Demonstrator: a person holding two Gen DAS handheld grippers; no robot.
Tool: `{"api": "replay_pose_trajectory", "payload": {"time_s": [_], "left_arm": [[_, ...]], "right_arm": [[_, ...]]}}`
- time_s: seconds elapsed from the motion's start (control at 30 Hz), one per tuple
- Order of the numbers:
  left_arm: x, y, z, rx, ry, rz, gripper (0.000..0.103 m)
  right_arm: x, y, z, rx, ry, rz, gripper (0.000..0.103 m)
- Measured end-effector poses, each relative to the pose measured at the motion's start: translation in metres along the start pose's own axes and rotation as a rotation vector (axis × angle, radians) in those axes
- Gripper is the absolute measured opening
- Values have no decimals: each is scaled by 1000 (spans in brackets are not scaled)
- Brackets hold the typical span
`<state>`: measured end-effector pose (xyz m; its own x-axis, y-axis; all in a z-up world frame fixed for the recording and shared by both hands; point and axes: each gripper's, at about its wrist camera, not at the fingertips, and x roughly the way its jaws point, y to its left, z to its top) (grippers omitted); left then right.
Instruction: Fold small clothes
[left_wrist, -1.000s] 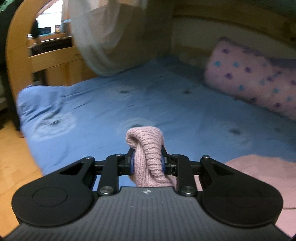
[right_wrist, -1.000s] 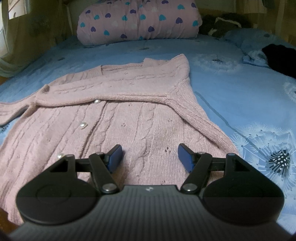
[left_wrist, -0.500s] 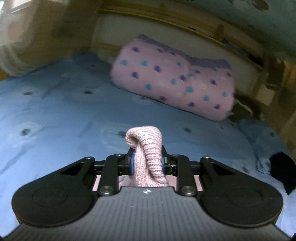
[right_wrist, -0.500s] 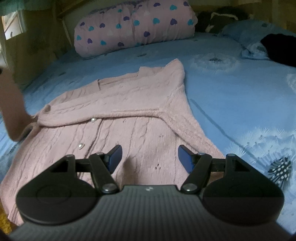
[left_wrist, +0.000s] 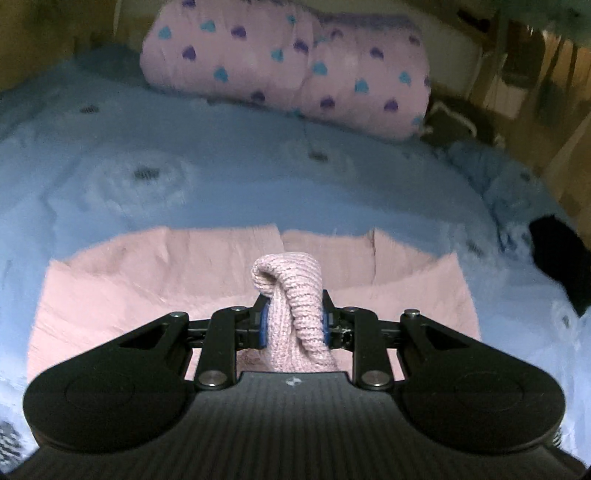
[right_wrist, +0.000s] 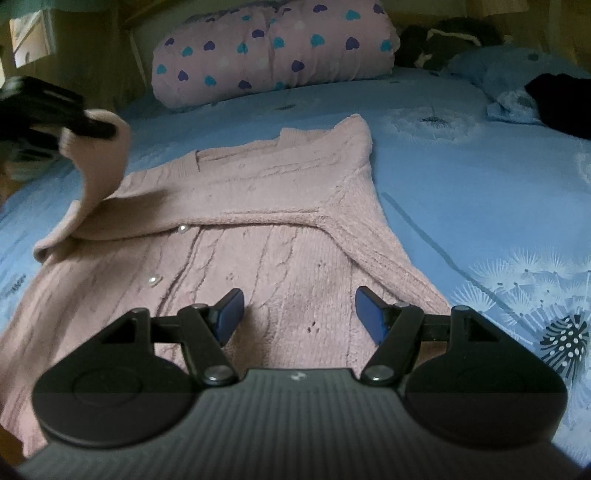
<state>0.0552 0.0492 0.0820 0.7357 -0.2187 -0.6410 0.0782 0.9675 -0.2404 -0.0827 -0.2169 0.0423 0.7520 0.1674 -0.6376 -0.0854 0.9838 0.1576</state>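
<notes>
The left gripper (left_wrist: 293, 321), fingers clamped on the ribbed cuff (left_wrist: 290, 291) of the pink cable-knit cardigan (right_wrist: 258, 229) lying on the blue bed (right_wrist: 443, 177), is now swinging that sleeve over the body, beginning the fold; the right gripper (right_wrist: 299, 314) is hovering open above the hem.

Dim, warm indoor light; left view smeared with motion blur (fisheye bending both views' edges).

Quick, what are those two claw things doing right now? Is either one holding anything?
Left gripper: closed, pinching the pink cardigan's sleeve cuff.
Right gripper: open, holding nothing, above the pink cardigan.
</notes>
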Motion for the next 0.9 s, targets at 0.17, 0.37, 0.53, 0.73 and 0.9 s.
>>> {"api": "replay_pose_trajectory", "payload": {"time_s": [0.17, 0.37, 0.53, 0.73, 0.9], "left_arm": [[31, -2, -9, 27, 50, 12, 30], [32, 2, -12, 46, 95, -8, 57], [1, 12, -13, 96, 47, 0, 75], [-23, 39, -15, 94, 24, 105, 80], [-28, 65, -21, 83, -5, 175, 81]], "right_arm": [[2, 2, 0, -16, 1, -8, 68], [6, 5, -1, -44, 0, -25, 68], [8, 11, -3, -79, -8, -46, 69], [7, 12, -5, -76, -16, -52, 68], [8, 24, -1, -99, 5, -93, 69]]}}
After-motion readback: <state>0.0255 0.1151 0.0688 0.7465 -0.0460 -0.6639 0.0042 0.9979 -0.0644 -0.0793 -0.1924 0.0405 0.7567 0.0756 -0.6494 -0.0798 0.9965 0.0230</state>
